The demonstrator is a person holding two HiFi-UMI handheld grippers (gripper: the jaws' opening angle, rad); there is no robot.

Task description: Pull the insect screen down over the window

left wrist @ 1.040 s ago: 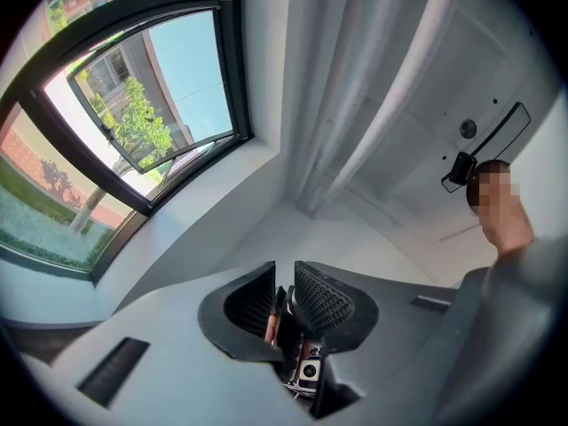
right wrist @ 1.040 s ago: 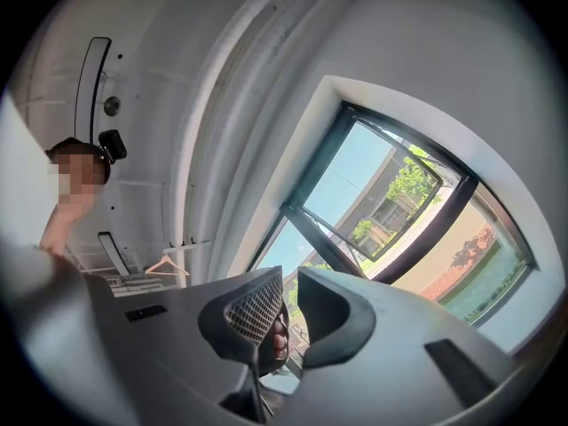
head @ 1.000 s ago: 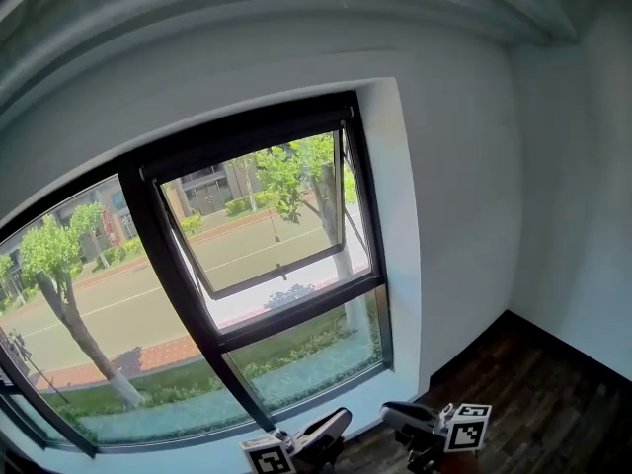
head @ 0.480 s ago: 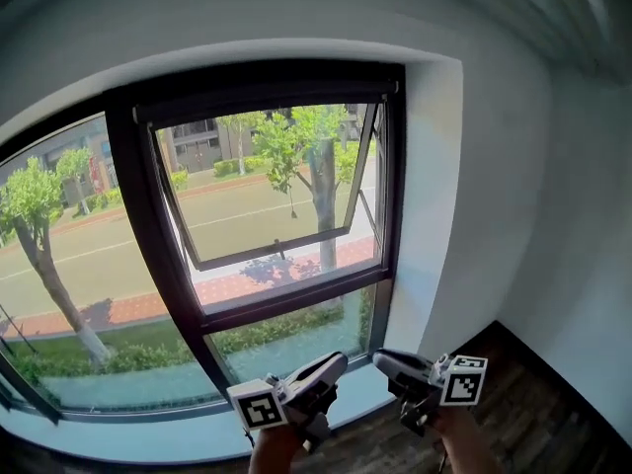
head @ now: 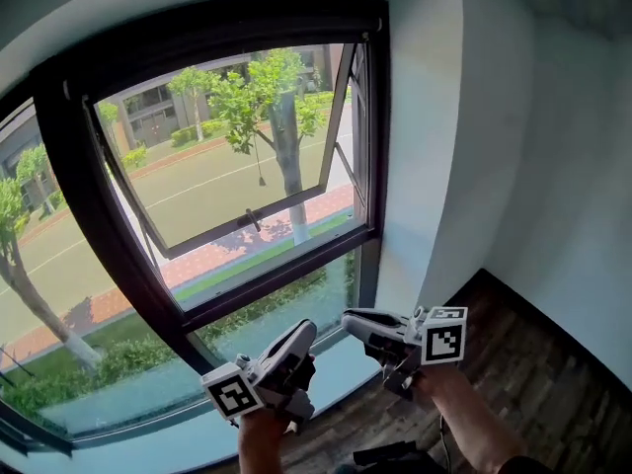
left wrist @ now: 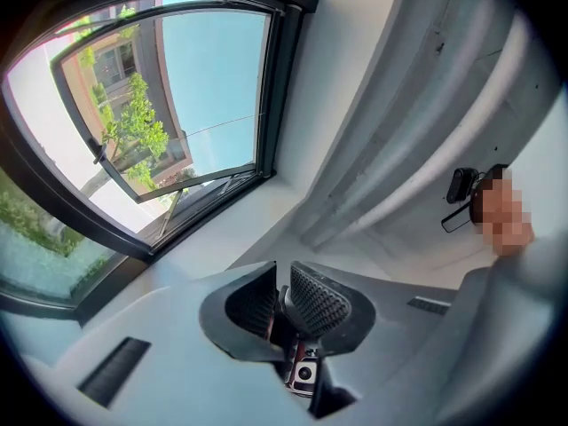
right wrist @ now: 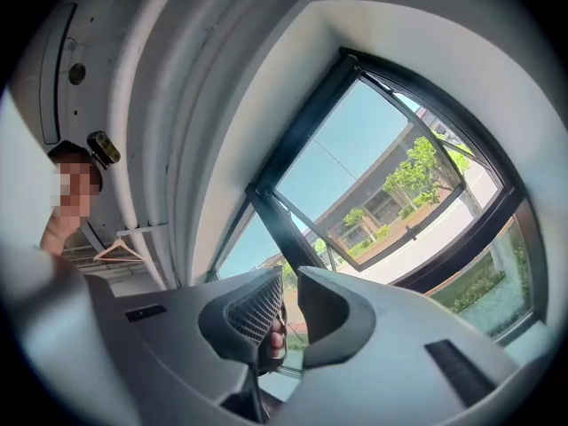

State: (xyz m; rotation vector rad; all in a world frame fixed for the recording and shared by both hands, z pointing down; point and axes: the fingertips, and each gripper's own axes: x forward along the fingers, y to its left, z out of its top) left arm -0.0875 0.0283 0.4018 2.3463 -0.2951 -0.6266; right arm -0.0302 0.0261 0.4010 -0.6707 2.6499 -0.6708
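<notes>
Left gripper [head: 302, 331] jaws closing, narrow gap, empty; right gripper [head: 352, 318] jaws slightly apart, empty; both low before window [head: 373, 166]

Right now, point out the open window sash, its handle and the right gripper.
open window sash [head: 212, 237], head view, on its bottom rail
handle [head: 253, 219], head view, on the dark lever
right gripper [right wrist: 289, 287], right gripper view, midway between its parted jaw tips
</notes>
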